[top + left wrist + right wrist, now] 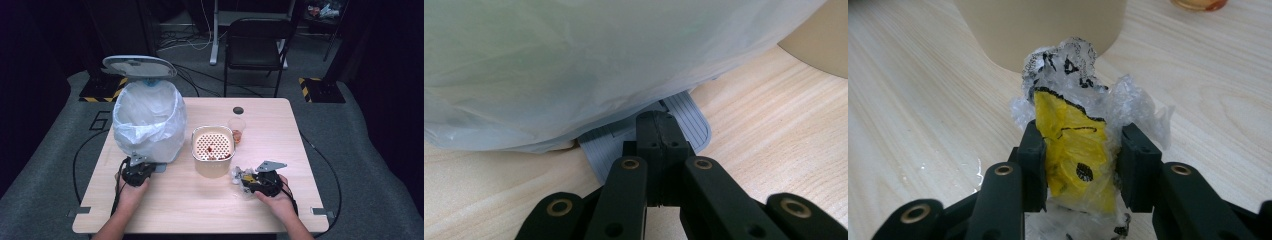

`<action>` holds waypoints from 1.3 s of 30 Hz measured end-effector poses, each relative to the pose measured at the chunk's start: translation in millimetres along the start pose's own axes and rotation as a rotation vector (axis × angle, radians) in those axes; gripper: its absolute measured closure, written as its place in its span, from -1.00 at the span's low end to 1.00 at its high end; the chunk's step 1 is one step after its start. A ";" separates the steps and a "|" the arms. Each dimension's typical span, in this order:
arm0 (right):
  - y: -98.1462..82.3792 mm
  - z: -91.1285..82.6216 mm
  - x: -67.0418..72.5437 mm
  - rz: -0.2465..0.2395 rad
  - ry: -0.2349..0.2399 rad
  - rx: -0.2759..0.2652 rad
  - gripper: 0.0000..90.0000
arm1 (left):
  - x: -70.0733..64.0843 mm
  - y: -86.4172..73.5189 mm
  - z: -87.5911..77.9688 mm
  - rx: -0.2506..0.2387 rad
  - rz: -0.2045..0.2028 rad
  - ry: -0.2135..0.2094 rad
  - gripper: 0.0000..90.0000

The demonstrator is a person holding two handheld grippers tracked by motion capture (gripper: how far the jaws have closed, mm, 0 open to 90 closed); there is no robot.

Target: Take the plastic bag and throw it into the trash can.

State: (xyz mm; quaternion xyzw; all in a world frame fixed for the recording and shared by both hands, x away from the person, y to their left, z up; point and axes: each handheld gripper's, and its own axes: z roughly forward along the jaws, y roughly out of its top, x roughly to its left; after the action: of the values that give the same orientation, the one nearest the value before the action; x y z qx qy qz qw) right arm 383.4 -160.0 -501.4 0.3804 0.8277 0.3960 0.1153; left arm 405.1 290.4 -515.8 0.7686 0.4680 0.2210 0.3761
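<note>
Yellow crumpled wrapper (pixel 1073 150) is being gripped by the right claw (pixel 1080 160); the closed left claw (pixel 658 131) is pressing the bin's pedal (pixel 689 117), lid (pixel 139 65) raised; binning is still pending.

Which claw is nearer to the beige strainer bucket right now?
Right. The right claw sits just in front of the beige strainer bucket, around a crumpled wrapper; the left claw presses the bin pedal, farther left.

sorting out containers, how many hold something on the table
3: the bagged pedal bin at left, the beige strainer tub at centre, the small clear cup just behind it.
</note>
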 end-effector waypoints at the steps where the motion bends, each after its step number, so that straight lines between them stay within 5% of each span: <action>1: 1.3 -1.9 -0.2 0.004 0.012 -0.005 0.36 | 0.0 0.0 0.2 -0.003 -0.002 -0.001 1.00; 10: 12.4 -21.2 4.1 0.021 0.002 -0.029 0.36 | -1.0 0.6 -0.1 0.005 0.025 0.004 1.00; 16: 23.3 -32.2 4.8 0.016 -0.014 -0.040 0.37 | -0.5 0.6 0.4 -0.001 0.004 -0.001 1.00; 39: 105.0 -81.3 16.9 -0.081 -0.011 -0.051 0.38 | -0.8 1.2 -0.4 0.013 0.009 0.005 1.00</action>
State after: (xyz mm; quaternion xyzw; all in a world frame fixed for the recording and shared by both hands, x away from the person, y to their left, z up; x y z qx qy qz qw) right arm 388.5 -152.3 -367.9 0.3458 0.8315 0.4097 0.1454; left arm 405.1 289.5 -514.6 0.7724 0.4670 0.2215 0.3692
